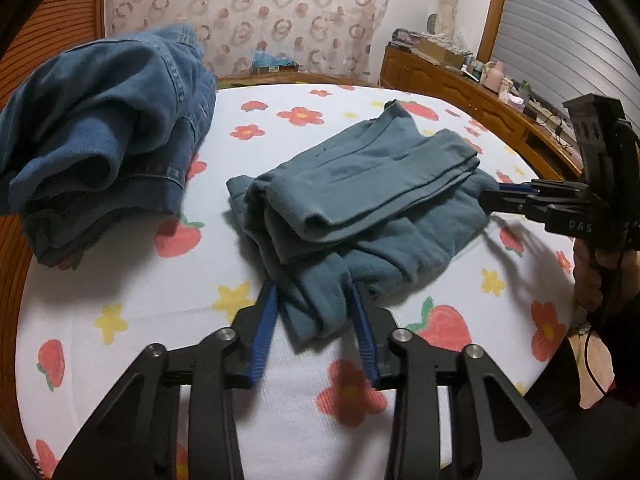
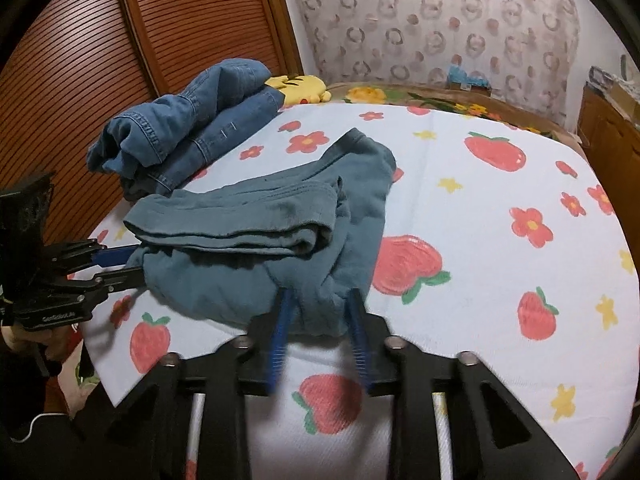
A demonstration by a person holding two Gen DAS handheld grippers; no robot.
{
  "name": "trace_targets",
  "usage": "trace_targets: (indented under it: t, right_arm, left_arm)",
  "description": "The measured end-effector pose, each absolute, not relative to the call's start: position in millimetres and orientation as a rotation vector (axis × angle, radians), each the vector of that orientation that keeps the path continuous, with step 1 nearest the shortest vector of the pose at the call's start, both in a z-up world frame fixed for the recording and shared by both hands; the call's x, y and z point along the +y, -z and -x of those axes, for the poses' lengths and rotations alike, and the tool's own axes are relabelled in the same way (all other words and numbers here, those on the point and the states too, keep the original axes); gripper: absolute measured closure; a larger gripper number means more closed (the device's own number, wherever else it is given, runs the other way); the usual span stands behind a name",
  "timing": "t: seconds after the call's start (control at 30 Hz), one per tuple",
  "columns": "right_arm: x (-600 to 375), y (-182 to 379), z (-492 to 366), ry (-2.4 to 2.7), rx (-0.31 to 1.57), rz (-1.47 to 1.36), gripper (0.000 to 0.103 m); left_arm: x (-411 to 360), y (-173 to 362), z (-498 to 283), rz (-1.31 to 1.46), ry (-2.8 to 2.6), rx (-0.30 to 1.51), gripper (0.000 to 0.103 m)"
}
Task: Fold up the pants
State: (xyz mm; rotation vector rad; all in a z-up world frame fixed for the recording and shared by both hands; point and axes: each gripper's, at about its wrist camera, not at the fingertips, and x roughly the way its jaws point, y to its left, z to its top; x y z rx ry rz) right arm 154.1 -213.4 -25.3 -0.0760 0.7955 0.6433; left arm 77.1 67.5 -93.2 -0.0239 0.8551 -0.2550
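Teal pants lie folded in a thick stack on the flowered bed sheet. In the left wrist view my left gripper is shut on a bunched near corner of them, cloth pinched between its blue pads. At the stack's right edge, my right gripper reaches in from the side. In the right wrist view the teal pants fill the middle, and my right gripper is shut on their bunched near edge. My left gripper meets the stack from the left there.
Crumpled blue jeans sit at the bed's far left, next to a louvred wooden panel. A yellow plush toy lies behind them. A cluttered wooden dresser runs along the right. A hand holds the right gripper's handle.
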Motion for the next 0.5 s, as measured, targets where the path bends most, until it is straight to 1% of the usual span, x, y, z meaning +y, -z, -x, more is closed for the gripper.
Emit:
trace_targets:
  t: [0.03, 0.07, 0.13, 0.2, 0.5]
  right_arm:
    - [-216, 25, -153, -0.643, 0.788, 0.072, 0.09]
    - [-218, 24, -151, -0.647, 0.784, 0.062, 0.093]
    - [-221, 23, -147, -0.652, 0.775, 0.053, 0.095]
    - [-223, 20, -138, -0.645, 0.752, 0.063, 0.095]
    - [-254, 0, -91, -0.63, 0.707, 0.023, 0.096]
  left_arm:
    - [68, 93, -77, 0.028, 0.262, 0.855, 0.074]
    - [69, 93, -78, 0.032, 0.267, 0.854, 0.076]
    - [69, 91, -76, 0.032, 0.272, 0.845, 0.086]
    - [70, 88, -74, 0.033, 0.269, 0.823, 0.09]
    - [58, 68, -60, 0.024, 0.329, 0.777, 0.092]
